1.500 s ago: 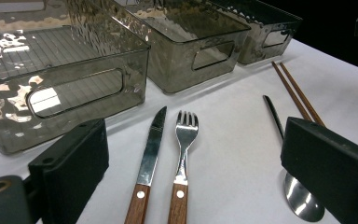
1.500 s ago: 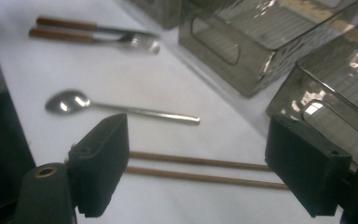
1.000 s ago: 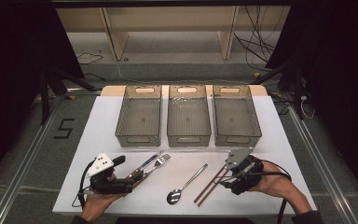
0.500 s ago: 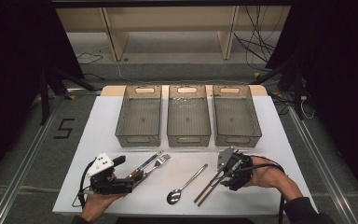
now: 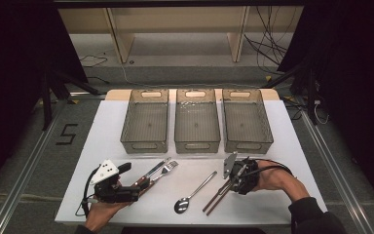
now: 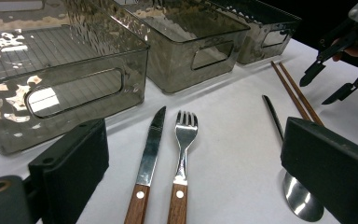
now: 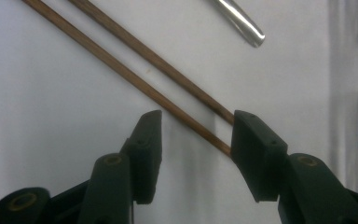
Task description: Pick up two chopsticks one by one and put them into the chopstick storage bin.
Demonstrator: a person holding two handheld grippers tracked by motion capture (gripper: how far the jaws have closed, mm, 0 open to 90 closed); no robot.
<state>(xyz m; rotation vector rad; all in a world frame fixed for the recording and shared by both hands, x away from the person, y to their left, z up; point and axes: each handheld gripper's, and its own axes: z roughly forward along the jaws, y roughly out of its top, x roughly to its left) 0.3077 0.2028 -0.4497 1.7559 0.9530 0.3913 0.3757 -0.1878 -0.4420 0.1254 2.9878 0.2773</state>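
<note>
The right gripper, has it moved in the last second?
Yes. In the high view the right gripper has shifted left, from off to the right of the chopsticks to over their upper ends, jaws open around them.

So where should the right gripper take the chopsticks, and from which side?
From above, near the end nearest the bins: the chopsticks lie flat, side by side on the white table, so open jaws can straddle both. The right gripper is already open over that end.
</note>
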